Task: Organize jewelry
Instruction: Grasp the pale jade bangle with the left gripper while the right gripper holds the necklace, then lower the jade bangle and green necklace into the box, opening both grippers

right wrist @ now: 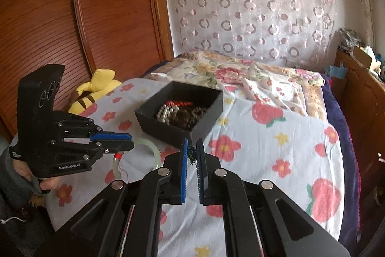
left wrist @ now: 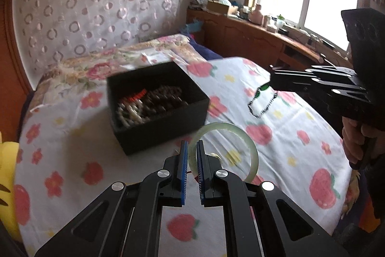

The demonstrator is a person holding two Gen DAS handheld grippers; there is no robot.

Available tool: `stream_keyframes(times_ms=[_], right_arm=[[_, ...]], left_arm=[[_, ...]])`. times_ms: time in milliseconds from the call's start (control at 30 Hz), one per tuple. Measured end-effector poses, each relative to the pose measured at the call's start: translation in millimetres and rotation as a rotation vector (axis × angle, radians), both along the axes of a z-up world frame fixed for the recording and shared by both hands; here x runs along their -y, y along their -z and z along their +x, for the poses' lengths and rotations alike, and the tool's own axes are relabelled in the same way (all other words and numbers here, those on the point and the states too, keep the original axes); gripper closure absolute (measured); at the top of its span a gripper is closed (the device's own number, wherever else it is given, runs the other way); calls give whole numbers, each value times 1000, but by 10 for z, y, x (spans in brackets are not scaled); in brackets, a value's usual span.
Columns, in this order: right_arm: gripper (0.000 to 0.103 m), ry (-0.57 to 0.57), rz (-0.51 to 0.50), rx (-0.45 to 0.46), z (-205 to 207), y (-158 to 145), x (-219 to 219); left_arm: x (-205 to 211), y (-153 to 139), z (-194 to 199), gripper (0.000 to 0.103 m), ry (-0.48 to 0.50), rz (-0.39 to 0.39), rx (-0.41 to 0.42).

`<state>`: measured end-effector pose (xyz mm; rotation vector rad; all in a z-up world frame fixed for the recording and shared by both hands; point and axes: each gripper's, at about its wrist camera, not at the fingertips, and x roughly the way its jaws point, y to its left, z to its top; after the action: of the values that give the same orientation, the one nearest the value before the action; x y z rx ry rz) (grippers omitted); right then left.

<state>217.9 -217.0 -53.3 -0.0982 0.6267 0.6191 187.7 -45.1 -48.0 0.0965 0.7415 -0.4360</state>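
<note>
A black open box (left wrist: 156,102) sits on the flowered bedsheet, holding pearl, dark bead and red strands (right wrist: 178,113). My left gripper (left wrist: 191,155) is shut on a pale green jade bangle (left wrist: 250,148), held above the sheet just in front of the box. It also shows at the left of the right wrist view (right wrist: 127,140) with the bangle (right wrist: 154,151) hanging from it. My right gripper (right wrist: 192,152) is shut on a green-stone chain necklace (right wrist: 191,154). In the left wrist view that necklace (left wrist: 263,100) dangles from the right gripper (left wrist: 273,82), right of the box.
A yellow plush toy (right wrist: 96,90) lies at the bed's left edge beside a wooden wardrobe (right wrist: 72,16). A wooden dresser (left wrist: 252,35) with clutter stands under the window on the right. A floral quilt (right wrist: 240,71) covers the bed's far end.
</note>
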Motion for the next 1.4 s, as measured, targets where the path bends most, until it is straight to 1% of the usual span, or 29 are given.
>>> stream_keyframes(times_ms=[167, 333, 467, 633, 833, 967, 1167, 1400], right_arm=[[95, -18, 7, 49, 109, -208, -94], [95, -33, 9, 82, 259, -348, -200], [95, -48, 9, 96, 379, -417, -306], [95, -68, 3, 99, 527, -431, -426], [95, -89, -9, 74, 703, -325, -542], [95, -97, -22, 34, 801, -163, -592], [95, -99, -37, -25, 876, 82, -623], [93, -94, -49, -37, 877, 173, -646]], left_arm=[[-97, -144, 155, 97, -42, -6, 39], [-204, -258, 327, 97, -79, -12, 70], [-239, -277, 462, 97, -99, -15, 78], [-289, -218, 635, 96, -122, -20, 69], [-368, -87, 830, 96, -145, -23, 42], [-386, -16, 927, 96, -153, -23, 25], [-383, 37, 954, 95, -155, -23, 13], [-386, 49, 948, 95, -158, -29, 19]])
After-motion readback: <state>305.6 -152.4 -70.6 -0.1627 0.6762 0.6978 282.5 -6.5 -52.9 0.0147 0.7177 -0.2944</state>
